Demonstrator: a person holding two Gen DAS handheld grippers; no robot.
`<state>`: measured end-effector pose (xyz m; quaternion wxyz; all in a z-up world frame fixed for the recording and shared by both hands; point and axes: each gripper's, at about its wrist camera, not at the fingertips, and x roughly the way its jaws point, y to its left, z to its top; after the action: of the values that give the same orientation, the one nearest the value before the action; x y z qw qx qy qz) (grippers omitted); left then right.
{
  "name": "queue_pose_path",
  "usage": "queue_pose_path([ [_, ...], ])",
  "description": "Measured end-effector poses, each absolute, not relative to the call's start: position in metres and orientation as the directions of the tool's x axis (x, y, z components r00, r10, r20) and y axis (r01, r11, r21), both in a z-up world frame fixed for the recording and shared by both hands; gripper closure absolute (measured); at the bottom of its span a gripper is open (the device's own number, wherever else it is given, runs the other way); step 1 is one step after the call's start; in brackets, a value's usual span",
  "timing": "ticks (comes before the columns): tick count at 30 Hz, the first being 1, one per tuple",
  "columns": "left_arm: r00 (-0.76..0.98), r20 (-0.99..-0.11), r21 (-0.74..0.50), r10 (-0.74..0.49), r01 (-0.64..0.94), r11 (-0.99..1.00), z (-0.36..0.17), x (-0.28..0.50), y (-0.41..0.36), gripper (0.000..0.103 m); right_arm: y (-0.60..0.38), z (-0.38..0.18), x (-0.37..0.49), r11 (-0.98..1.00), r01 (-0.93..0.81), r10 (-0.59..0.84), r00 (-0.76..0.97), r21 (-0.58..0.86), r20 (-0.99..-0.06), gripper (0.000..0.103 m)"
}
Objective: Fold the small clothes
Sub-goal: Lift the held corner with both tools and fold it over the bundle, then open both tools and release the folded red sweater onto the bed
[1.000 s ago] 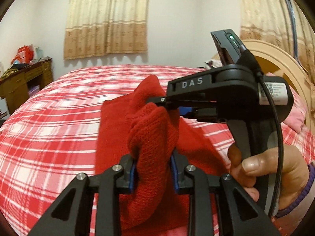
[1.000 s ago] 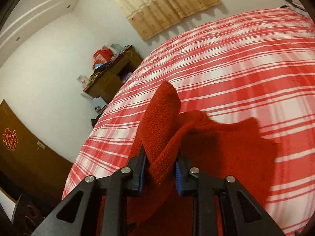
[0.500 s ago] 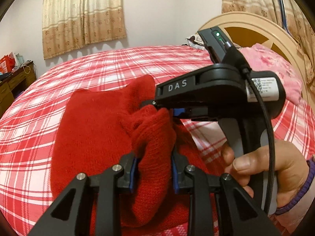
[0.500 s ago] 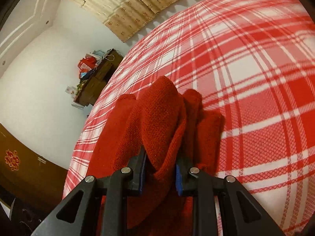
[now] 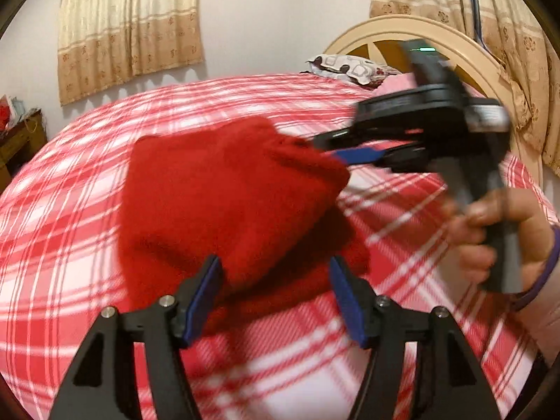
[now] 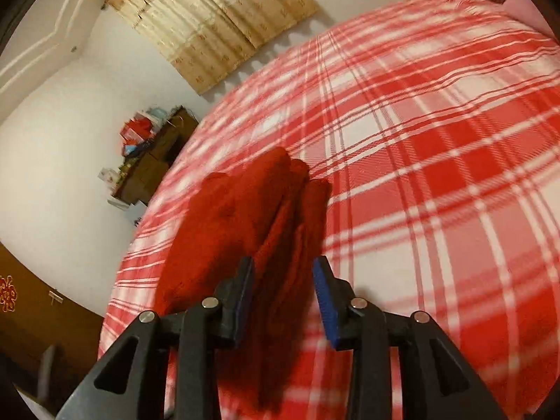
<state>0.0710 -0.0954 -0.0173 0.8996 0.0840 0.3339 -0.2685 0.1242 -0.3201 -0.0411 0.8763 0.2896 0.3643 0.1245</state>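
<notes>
Both grippers have just been opening: the left gripper [image 5: 274,290] and right gripper [image 6: 283,297] now stand parted, releasing the red knitted garment [image 5: 227,210], which lies folded on the plaid bed [image 5: 70,245]. This fold looks complete.

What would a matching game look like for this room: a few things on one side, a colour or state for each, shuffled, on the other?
Things:
1. sweater
2. bedspread
3. curtain
4. left gripper

Colours or states:
A. beige, hanging on the wall
B. jaws open
C. plain red knit, lying folded
D. red and white plaid

Pairs: 1-C, 2-D, 3-A, 4-B

The left gripper's jaws have just been opening; the sweater's edge lies between them, and the pads do not press on it.
</notes>
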Motion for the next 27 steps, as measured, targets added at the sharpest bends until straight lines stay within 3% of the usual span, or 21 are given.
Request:
queue_pose_path([
  [1, 0.629, -0.655, -0.042, -0.418, 0.522, 0.852, -0.018, 0.069, -0.086, 0.037, -0.317, -0.034, 0.113, 0.804, -0.026, 0.43, 0.717, 0.594, -0.549, 0.065],
  [3, 0.615, -0.669, -0.076, -0.417, 0.502, 0.862, -0.022, 0.068, -0.075, 0.037, -0.303, -0.016, 0.096, 0.826, -0.079, 0.426, 0.737, 0.558, -0.525, 0.051],
  [5, 0.607, -0.681, -0.102, -0.41, 0.476, 0.873, -0.025, 0.068, -0.064, 0.037, -0.288, -0.004, 0.088, 0.843, -0.137, 0.437, 0.74, 0.52, -0.512, 0.022],
  [11, 0.667, -0.683, -0.021, -0.297, 0.389, 0.921, -0.022, 0.071, -0.064, 0.037, -0.246, -0.011, 0.096, 0.902, -0.202, 0.409, 0.686, 0.382, -0.602, 0.02],
  [12, 0.688, -0.677, 0.007, -0.261, 0.36, 0.933, -0.021, 0.072, -0.064, 0.036, -0.243, -0.016, 0.097, 0.9, -0.205, 0.415, 0.674, 0.385, -0.611, 0.022],
  [13, 0.715, -0.667, 0.041, -0.211, 0.318, 0.947, -0.021, 0.075, -0.062, 0.036, -0.238, -0.024, 0.097, 0.899, -0.209, 0.42, 0.658, 0.384, -0.625, 0.035],
  [14, 0.727, -0.663, 0.056, -0.176, 0.283, 0.957, -0.021, 0.077, -0.059, 0.035, -0.236, -0.029, 0.098, 0.906, -0.205, 0.409, 0.649, 0.37, -0.642, 0.056],
  [16, 0.713, -0.678, 0.008, -0.181, 0.253, 0.967, -0.023, 0.085, -0.046, 0.03, -0.23, -0.044, 0.102, 0.929, -0.166, 0.359, 0.627, 0.332, -0.691, 0.079],
  [17, 0.703, -0.684, -0.025, -0.193, 0.241, 0.97, -0.024, 0.089, -0.041, 0.028, -0.231, -0.049, 0.103, 0.922, -0.154, 0.371, 0.615, 0.355, -0.696, 0.084],
  [19, 0.688, -0.692, -0.096, -0.218, 0.211, 0.973, -0.027, 0.098, -0.028, 0.027, -0.233, -0.056, 0.101, 0.895, -0.137, 0.417, 0.599, 0.425, -0.684, 0.088],
  [24, 0.693, -0.683, -0.134, -0.231, 0.192, 0.972, -0.028, 0.098, -0.01, 0.028, -0.231, -0.061, 0.079, 0.86, -0.181, 0.486, 0.578, 0.477, -0.656, 0.089],
  [25, 0.688, -0.684, -0.144, -0.241, 0.196, 0.97, -0.029, 0.098, -0.007, 0.028, -0.234, -0.066, 0.076, 0.872, -0.164, 0.464, 0.577, 0.461, -0.673, 0.091],
  [26, 0.68, -0.686, -0.164, -0.26, 0.203, 0.965, -0.03, 0.098, -0.003, 0.029, -0.24, -0.074, 0.074, 0.876, -0.143, 0.453, 0.573, 0.461, -0.683, 0.099],
  [27, 0.671, -0.689, -0.18, -0.275, 0.209, 0.961, -0.029, 0.099, 0.003, 0.029, -0.25, -0.082, 0.073, 0.853, -0.128, 0.48, 0.573, 0.506, -0.664, 0.099],
])
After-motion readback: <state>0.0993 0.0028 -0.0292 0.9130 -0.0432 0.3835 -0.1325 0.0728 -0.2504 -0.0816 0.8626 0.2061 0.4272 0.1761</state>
